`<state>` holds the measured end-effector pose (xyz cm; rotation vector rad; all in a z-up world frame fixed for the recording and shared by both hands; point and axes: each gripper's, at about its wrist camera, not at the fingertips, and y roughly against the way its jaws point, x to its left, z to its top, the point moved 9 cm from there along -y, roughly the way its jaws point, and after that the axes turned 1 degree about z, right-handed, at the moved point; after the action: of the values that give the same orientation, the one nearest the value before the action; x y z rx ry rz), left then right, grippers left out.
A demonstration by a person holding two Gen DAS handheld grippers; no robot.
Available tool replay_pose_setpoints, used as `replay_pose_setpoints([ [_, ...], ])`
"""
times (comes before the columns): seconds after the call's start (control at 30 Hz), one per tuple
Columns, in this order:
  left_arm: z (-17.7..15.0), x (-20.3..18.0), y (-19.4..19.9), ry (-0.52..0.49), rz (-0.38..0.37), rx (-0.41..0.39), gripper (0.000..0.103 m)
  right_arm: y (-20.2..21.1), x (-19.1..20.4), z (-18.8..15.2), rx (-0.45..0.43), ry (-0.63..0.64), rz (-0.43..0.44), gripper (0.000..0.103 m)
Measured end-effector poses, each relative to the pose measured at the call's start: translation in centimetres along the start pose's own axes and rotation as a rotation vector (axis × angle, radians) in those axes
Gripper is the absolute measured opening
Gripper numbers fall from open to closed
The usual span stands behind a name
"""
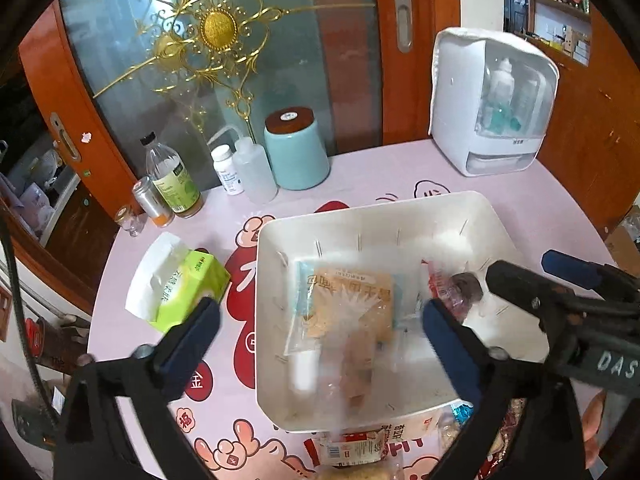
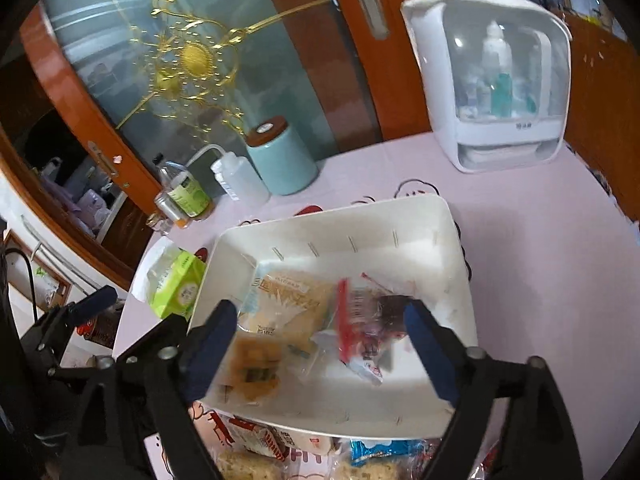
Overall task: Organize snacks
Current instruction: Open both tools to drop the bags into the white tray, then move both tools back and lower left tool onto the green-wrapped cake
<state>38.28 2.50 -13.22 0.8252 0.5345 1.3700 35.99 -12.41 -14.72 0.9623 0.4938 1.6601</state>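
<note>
Nearest, loose snack packets (image 2: 276, 446) lie on the pink tablecloth (image 1: 400, 168) just in front of the white bin (image 1: 344, 412), partly cut off by the frame edge. Both tools hang over the bin with jaws spread wide, nothing pinched. Left gripper (image 1: 320, 340) straddles the bin's near-left wall, one blue pad (image 1: 196, 332) out over the cloth, the other over the bin floor. Right gripper (image 2: 320, 348) sits above the bin's near half.

Inside the bin: a blurred clear wrapper with a tan snack (image 1: 352, 364), behind it a tan cracker pack with a blue edge (image 1: 348, 292), and to the right a red-edged packet with a dark snack (image 2: 372, 320). Whether the blurred wrapper touches the floor, cannot tell.

Left of the bin, a green tissue pack (image 1: 180, 284). Farther back left, a cluster of bottles (image 1: 176, 176) and a teal canister with brown lid (image 1: 296, 152). Far right, a white cabinet box with clear front (image 1: 492, 100). Behind everything, a wood-framed glass door with gold ornament (image 1: 216, 28).
</note>
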Motion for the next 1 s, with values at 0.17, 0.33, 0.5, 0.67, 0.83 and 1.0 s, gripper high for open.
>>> replay_pose_setpoints([
  [0.17,-0.6,0.6,1.7,0.028,0.007,-0.006,0.103,1.7,0.6,-0.2,-0.017,0.006,0.007,0.09],
  [0.33,-2.1,0.8,4.1,0.04,0.016,-0.015,0.103,3.8,1.2,-1.4,-0.03,0.026,0.013,0.09],
  [0.5,-3.8,0.3,7.3,0.039,0.024,-0.029,0.103,6.4,1.9,-2.9,-0.045,0.045,0.027,0.09],
  [0.67,-5.4,-0.3,11.4,0.054,0.034,-0.057,0.103,9.9,2.3,-4.1,-0.075,0.063,0.03,0.09],
  [0.83,-7.5,-1.1,15.3,0.077,0.038,-0.071,0.103,13.3,2.5,-5.6,-0.102,0.094,0.018,0.09],
  [1.0,-9.9,-1.6,18.7,0.1,0.055,-0.089,0.103,16.0,2.6,-7.4,-0.112,0.124,0.026,0.09],
])
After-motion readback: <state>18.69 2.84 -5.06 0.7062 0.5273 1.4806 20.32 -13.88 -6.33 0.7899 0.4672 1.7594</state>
